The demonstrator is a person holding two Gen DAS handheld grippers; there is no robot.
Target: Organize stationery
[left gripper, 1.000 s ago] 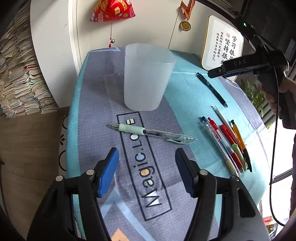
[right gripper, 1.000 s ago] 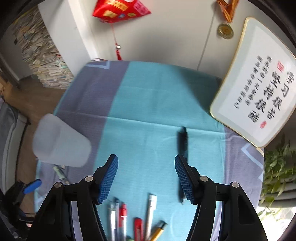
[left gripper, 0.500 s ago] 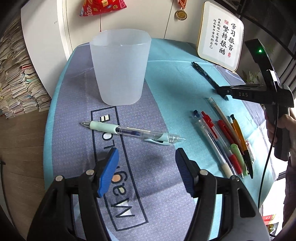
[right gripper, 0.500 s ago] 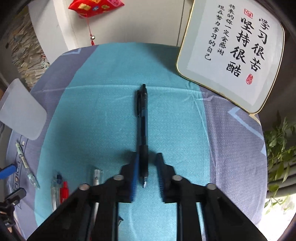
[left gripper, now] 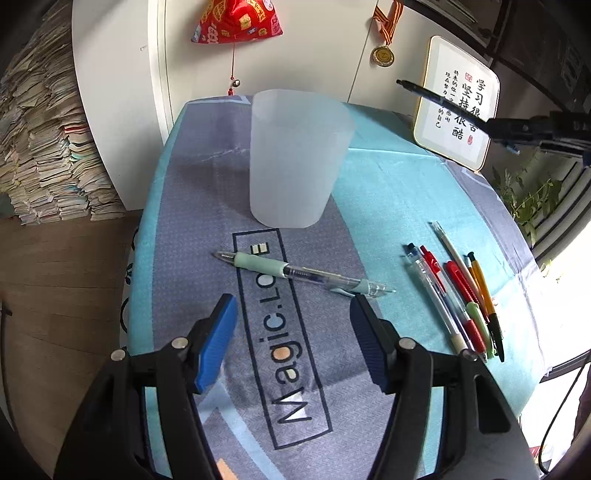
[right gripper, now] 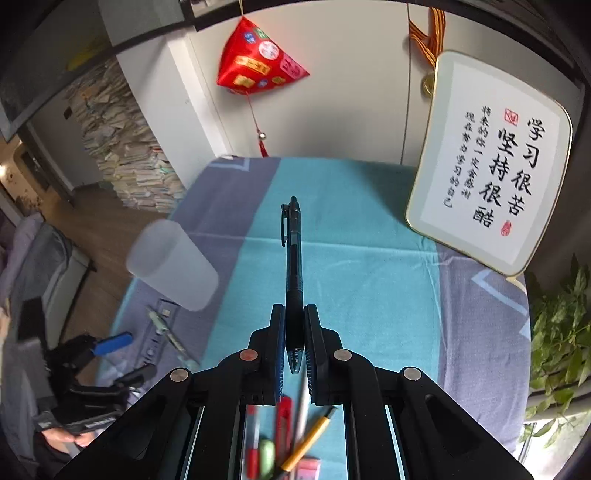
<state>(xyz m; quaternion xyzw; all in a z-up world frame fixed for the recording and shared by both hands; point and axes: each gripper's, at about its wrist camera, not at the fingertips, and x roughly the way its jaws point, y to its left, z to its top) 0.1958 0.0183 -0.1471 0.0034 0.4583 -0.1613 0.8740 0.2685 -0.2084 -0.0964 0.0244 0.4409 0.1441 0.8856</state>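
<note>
A frosted plastic cup [left gripper: 299,158] stands upright on the table; it also shows in the right wrist view [right gripper: 173,266]. A clear pen with a green grip [left gripper: 299,272] lies in front of it, just ahead of my open, empty left gripper [left gripper: 291,339]. My right gripper [right gripper: 294,332] is shut on a black pen [right gripper: 293,258] and holds it in the air above the table; the pen [left gripper: 439,99] shows at the upper right of the left wrist view. Several pens [left gripper: 461,291] lie in a row at the right.
A blue and grey cloth [left gripper: 388,192] covers the table. A framed calligraphy board [right gripper: 491,173] leans on the wall at the back right. A red ornament [left gripper: 236,22] and a medal [left gripper: 383,55] hang on the wall. Paper stacks [left gripper: 40,140] stand left of the table.
My right gripper closed on the black pen and lifted it off the table. My left gripper stayed open and drew back slightly from the green-grip pen.
</note>
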